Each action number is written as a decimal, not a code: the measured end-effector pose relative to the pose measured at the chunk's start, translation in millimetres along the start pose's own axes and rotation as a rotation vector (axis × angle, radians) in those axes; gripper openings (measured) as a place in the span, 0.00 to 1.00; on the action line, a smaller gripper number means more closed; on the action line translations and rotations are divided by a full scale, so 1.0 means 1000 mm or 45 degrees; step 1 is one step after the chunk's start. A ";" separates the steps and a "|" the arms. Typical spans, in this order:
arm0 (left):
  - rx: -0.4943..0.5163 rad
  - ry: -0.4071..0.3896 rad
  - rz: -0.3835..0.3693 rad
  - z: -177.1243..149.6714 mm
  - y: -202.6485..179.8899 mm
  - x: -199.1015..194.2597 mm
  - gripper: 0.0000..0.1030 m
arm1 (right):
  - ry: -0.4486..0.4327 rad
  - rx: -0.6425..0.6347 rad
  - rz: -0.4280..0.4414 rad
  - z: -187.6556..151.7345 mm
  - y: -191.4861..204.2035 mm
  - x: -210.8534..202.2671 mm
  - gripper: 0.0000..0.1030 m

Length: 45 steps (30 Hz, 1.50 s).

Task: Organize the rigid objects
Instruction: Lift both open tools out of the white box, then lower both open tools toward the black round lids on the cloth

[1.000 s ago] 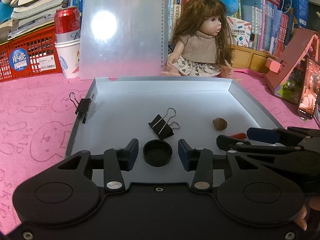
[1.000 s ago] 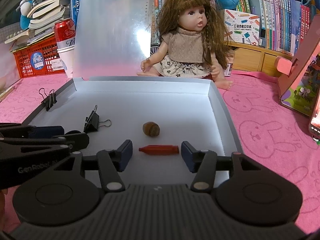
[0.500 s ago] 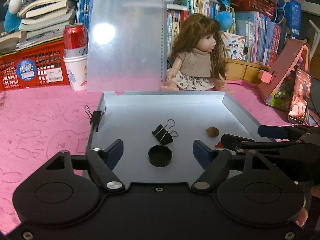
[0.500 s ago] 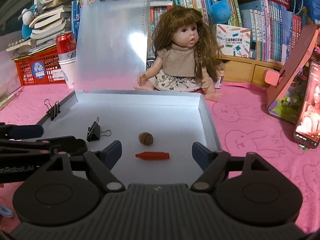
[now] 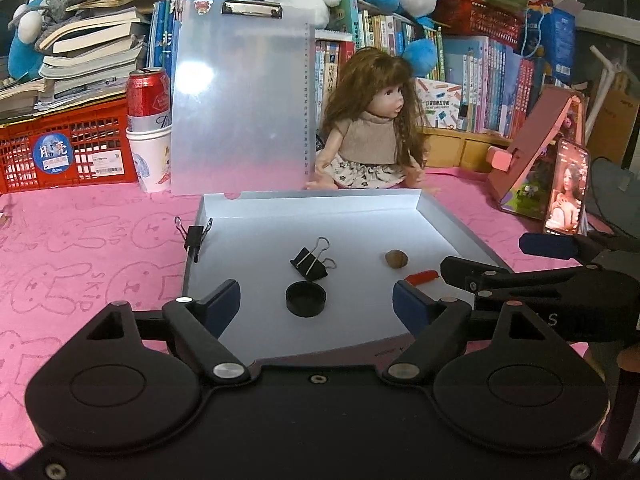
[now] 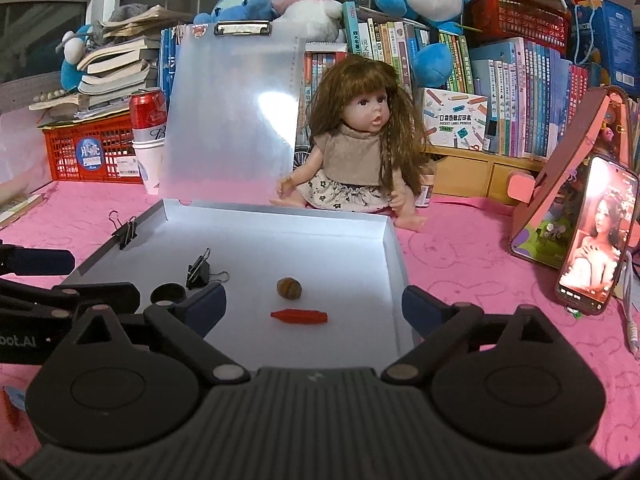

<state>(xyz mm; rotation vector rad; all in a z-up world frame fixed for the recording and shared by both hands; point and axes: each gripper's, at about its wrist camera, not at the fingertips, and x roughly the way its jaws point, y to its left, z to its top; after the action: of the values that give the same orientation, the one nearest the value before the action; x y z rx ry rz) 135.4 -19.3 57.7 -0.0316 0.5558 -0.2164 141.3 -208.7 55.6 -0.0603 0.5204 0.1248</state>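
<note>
A shallow white tray (image 5: pixel 448 224) (image 6: pixel 394 256) lies on the pink cloth. In it are a black round cap (image 5: pixel 305 299) (image 6: pixel 168 293), a black binder clip (image 5: pixel 310 262) (image 6: pixel 199 272), a brown nut (image 5: pixel 396 258) (image 6: pixel 289 288) and a red stick (image 5: pixel 421 277) (image 6: pixel 299 316). A second binder clip (image 5: pixel 194 236) (image 6: pixel 126 231) is clamped on the tray's left wall. My left gripper (image 5: pixel 316 300) is open and empty, held above the tray's near edge behind the cap. My right gripper (image 6: pixel 314 308) is open and empty, behind the red stick.
A doll (image 5: pixel 372 136) (image 6: pixel 360 152) sits behind the tray beside an upright clear clipboard (image 5: pixel 240 100) (image 6: pixel 232 116). A red can on paper cups (image 5: pixel 148 120) and a red crate (image 5: pixel 60 148) stand at the left. A phone (image 6: pixel 596 240) leans at the right.
Both grippers have opened wide and drawn back and up from the tray. The cap and the red stick stay lying in the tray.
</note>
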 end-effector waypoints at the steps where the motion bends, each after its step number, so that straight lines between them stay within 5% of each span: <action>1: -0.001 -0.004 -0.002 -0.001 0.001 -0.003 0.81 | 0.001 0.002 0.004 -0.001 0.000 -0.002 0.97; 17: 0.032 -0.008 -0.032 -0.026 -0.002 -0.041 0.81 | 0.027 0.025 0.082 -0.023 0.004 -0.033 1.00; 45: 0.100 0.066 -0.073 -0.077 -0.011 -0.071 0.81 | 0.089 0.001 0.044 -0.073 -0.005 -0.067 1.00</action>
<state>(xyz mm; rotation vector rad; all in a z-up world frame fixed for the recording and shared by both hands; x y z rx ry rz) 34.4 -13.2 30.2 0.0342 0.5978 -0.2954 48.6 -226.8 26.0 -0.0549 0.5911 0.1564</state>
